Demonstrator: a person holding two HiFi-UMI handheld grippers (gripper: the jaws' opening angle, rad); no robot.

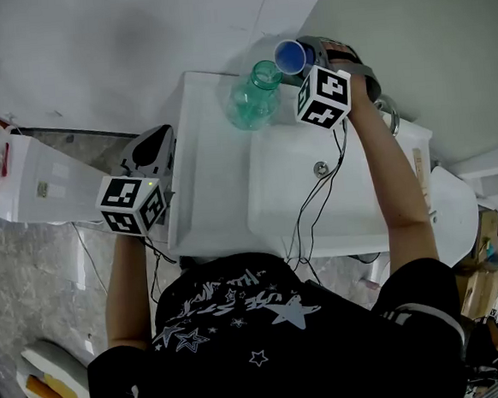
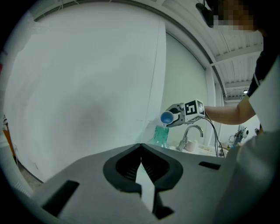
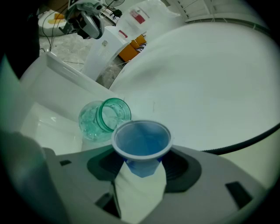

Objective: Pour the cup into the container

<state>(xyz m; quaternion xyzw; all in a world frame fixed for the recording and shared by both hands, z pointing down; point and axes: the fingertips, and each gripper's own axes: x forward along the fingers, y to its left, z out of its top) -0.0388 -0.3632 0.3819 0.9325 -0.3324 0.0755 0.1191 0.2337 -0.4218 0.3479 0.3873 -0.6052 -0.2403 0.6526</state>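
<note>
Right gripper (image 3: 142,165) clamps the blue cup (image 3: 141,141), rim tipped towards the green jar (image 3: 104,119) mouth for pouring; left gripper (image 2: 141,162) hangs well apart, jaws together, empty.

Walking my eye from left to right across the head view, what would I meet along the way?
White box with red markings → left claw → round, clear green jar → blue plastic cup, held in the right claw.
</note>
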